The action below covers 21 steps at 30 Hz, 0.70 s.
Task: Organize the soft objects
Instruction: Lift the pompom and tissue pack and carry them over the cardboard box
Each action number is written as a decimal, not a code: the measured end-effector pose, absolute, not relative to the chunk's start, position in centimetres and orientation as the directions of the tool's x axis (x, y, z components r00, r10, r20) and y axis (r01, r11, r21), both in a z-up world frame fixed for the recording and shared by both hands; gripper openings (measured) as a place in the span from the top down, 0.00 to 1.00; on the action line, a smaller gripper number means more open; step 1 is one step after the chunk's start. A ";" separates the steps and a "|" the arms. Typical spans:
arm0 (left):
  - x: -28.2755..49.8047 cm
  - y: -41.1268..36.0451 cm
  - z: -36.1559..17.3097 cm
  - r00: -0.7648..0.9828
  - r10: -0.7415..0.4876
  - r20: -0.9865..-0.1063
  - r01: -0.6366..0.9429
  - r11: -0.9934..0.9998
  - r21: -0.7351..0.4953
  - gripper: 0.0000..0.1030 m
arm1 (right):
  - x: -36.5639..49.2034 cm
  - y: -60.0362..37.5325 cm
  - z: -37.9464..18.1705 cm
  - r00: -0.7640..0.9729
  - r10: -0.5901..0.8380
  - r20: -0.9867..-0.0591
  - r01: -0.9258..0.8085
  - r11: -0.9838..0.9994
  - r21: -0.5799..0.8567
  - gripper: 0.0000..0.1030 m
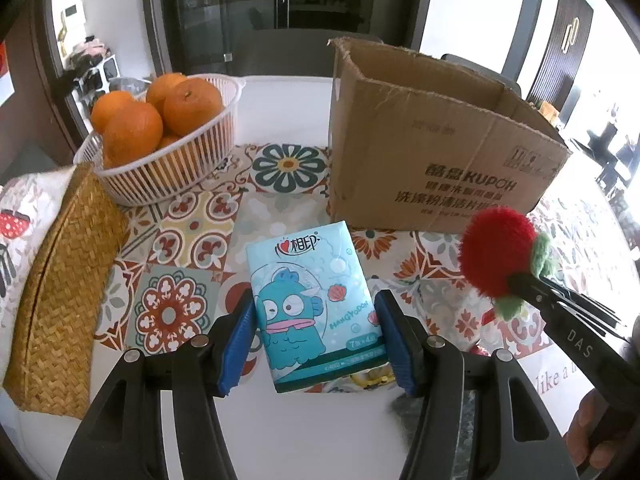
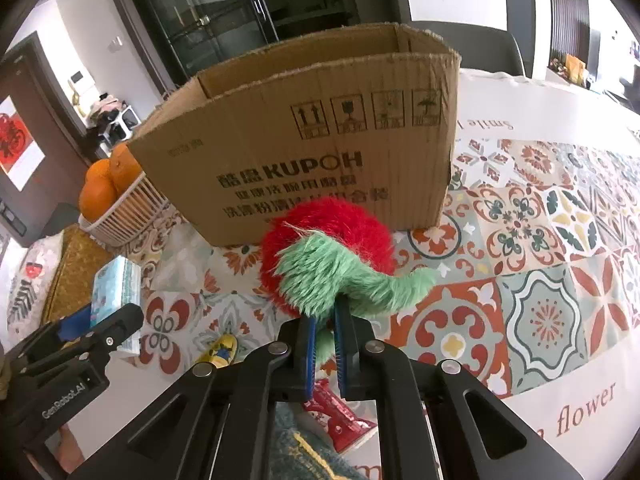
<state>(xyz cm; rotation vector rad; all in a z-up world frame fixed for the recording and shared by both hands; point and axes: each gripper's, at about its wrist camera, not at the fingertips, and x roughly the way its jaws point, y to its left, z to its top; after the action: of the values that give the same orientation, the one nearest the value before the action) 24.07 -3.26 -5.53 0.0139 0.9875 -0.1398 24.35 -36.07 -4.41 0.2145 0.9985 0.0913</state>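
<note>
While the cardboard box (image 2: 320,136) at upper centre shows nothing inside, the right tool (image 2: 324,340) pinches a plush strawberry (image 2: 324,248) and the left tool (image 1: 316,336) clamps a tissue pack (image 1: 312,304), neither yet boxed.

Bright daylight floods in right of the box (image 1: 432,136), blowing out that side; fisheye bends edges, corners go black, soft shadows.
</note>
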 end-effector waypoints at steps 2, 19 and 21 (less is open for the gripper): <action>24.0 -3.5 -5.1 0.549 -0.121 -0.827 0.132 0.990 -0.057 0.43 | 24.2 -36.2 -4.0 0.552 0.176 -0.815 0.022 0.974 0.226 0.91; 23.7 -5.7 0.6 0.613 -0.218 -0.759 0.226 0.970 -0.096 0.43 | 23.5 -36.2 2.6 0.674 0.199 -0.712 -0.016 0.967 0.255 0.91; 23.8 -6.0 1.3 0.622 -0.226 -0.750 0.238 0.967 -0.094 0.43 | 23.5 -36.4 3.2 0.684 0.205 -0.700 -0.020 0.965 0.263 0.91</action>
<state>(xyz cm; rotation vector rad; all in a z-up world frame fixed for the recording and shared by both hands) 23.78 -5.99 1.32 0.0154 0.8595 -0.2664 23.50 -36.36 3.20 0.2430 0.8098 0.1272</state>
